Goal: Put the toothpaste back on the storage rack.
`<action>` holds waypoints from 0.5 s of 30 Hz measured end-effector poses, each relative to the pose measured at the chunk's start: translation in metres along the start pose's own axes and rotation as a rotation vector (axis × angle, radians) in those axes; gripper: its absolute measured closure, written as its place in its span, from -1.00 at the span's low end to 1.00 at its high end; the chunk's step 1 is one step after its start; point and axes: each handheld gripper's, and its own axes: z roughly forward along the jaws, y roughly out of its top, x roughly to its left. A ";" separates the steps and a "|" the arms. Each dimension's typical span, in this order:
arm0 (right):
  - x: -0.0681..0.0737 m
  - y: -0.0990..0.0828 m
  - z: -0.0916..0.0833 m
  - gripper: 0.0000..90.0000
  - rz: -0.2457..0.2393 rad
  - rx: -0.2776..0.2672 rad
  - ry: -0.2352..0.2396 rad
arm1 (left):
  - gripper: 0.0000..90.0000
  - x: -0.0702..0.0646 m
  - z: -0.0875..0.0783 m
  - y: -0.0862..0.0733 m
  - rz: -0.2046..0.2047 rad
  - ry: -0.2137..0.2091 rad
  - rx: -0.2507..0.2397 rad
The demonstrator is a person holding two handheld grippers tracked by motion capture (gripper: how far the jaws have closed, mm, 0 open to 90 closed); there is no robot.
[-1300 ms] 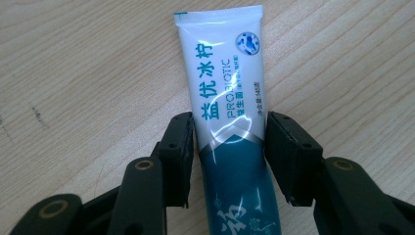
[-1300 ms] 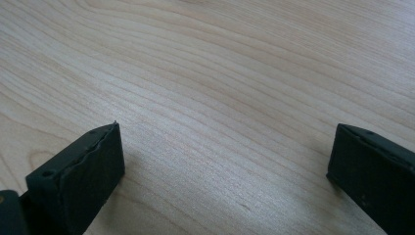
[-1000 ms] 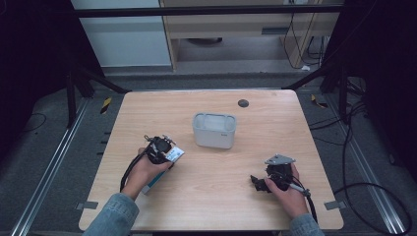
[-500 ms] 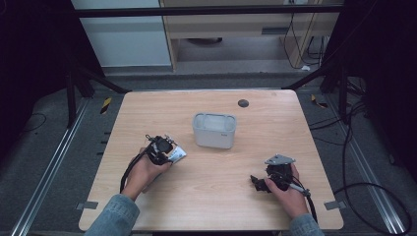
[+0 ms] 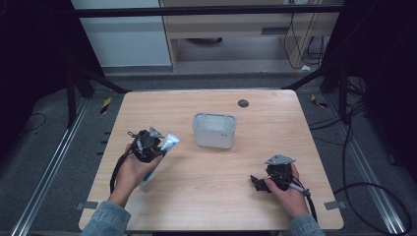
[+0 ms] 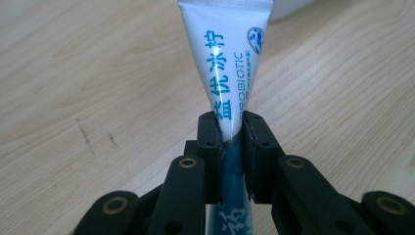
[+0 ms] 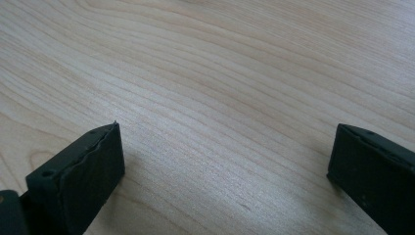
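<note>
High view showed a pale wooden worktop (image 5: 275,123) with a person's forearms coming in from the bottom edge, a claw in each hand. The left claw (image 5: 158,143) sat toward the left side of the worktop, its jaws closed tight on a white and teal tube (image 5: 169,142). The tube's flat crimped end pointed toward a grey rectangular container (image 5: 214,130) that stood near the middle of the worktop, just apart from the tube. A small dark round object (image 5: 242,103) lay beyond the container, near the far edge.

Left gripper view had the tube (image 6: 229,73) pinched between the two black jaws of the left claw (image 6: 230,132), its white body printed with teal characters and widening away from the grip; the wood grain lay beneath it.

The right claw (image 5: 258,182) rested low over the right front part of the worktop, well apart from the container. Right gripper view showed the right claw (image 7: 225,161) with jaws spread wide and only bare wood between them.
</note>
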 end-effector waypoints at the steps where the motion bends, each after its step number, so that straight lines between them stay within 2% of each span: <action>1: 0.000 0.000 0.000 -0.99 0.000 0.000 0.000 | 0.76 0.002 -0.005 0.000 -0.016 -0.004 -0.020; 2: -0.001 0.000 0.000 -0.99 -0.008 -0.002 0.000 | 0.76 0.005 -0.012 0.000 -0.031 -0.006 -0.049; 3: -0.001 0.000 0.000 -0.99 -0.008 -0.002 0.000 | 0.76 0.005 -0.012 0.000 -0.031 -0.006 -0.049; 4: -0.001 0.000 0.000 -0.99 -0.008 -0.002 0.000 | 0.76 0.008 -0.018 0.001 -0.033 0.005 -0.073; 6: 0.000 0.000 0.000 -0.99 0.004 0.001 0.007 | 0.76 0.009 -0.021 0.002 -0.035 0.003 -0.078; 10: -0.001 0.000 0.000 -0.99 -0.008 -0.003 0.000 | 0.76 0.009 -0.029 0.005 -0.036 0.006 -0.101; 15: -0.001 0.000 0.000 -0.99 -0.007 -0.002 0.000 | 0.76 0.007 -0.034 0.012 -0.021 0.015 -0.107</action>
